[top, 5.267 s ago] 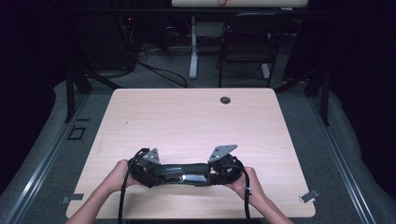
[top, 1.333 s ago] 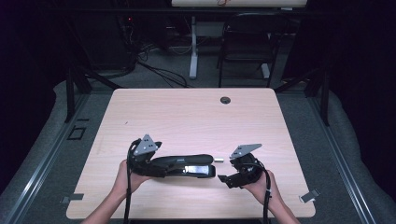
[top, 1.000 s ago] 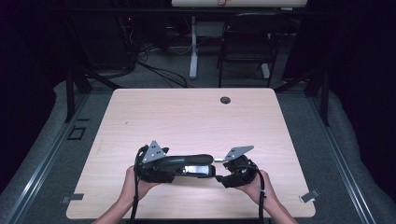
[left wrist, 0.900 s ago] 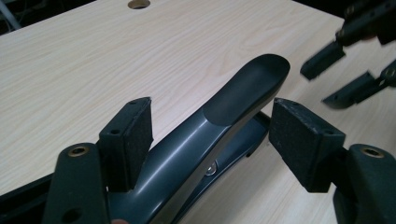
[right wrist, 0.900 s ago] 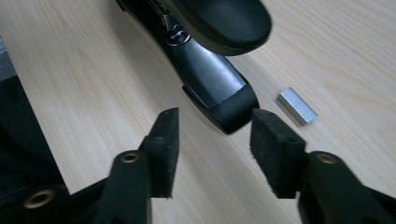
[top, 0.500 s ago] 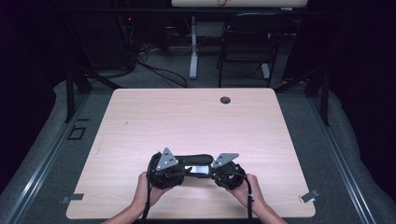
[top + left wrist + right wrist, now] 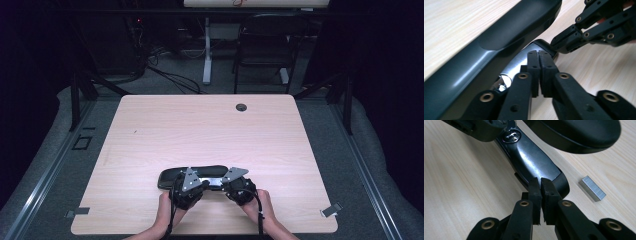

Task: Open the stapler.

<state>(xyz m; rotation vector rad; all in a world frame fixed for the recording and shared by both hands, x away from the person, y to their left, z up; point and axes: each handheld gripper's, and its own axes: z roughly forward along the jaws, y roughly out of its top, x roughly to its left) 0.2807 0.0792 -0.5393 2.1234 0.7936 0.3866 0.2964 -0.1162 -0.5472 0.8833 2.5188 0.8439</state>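
A black stapler [image 7: 197, 173] lies swung open near the table's front edge. In the left gripper view its dark top arm [image 7: 506, 32] runs across the upper left, above the shiny metal magazine [image 7: 520, 62]. My left gripper [image 7: 538, 53] has just been closing and is now shut with nothing between its pads, its tips over the magazine's end. The right gripper [image 7: 541, 181] has also just closed, empty, with its tips at the black end of the magazine [image 7: 534, 162]. In the high view both grippers, left [image 7: 206, 184] and right [image 7: 220, 185], meet at the stapler's near side. A silver staple strip [image 7: 592, 188] lies loose on the wood beside it.
The light wooden table [image 7: 200, 125] has a round cable hole [image 7: 241, 107] near its far edge and tape marks at its front corners [image 7: 331, 210]. A dark chair [image 7: 262, 45] and a desk leg stand behind the table.
Both hands have drawn in toward each other and sunk onto the stapler's near side. The left gripper came in from the stapler's left end. The stapler has stayed in place.
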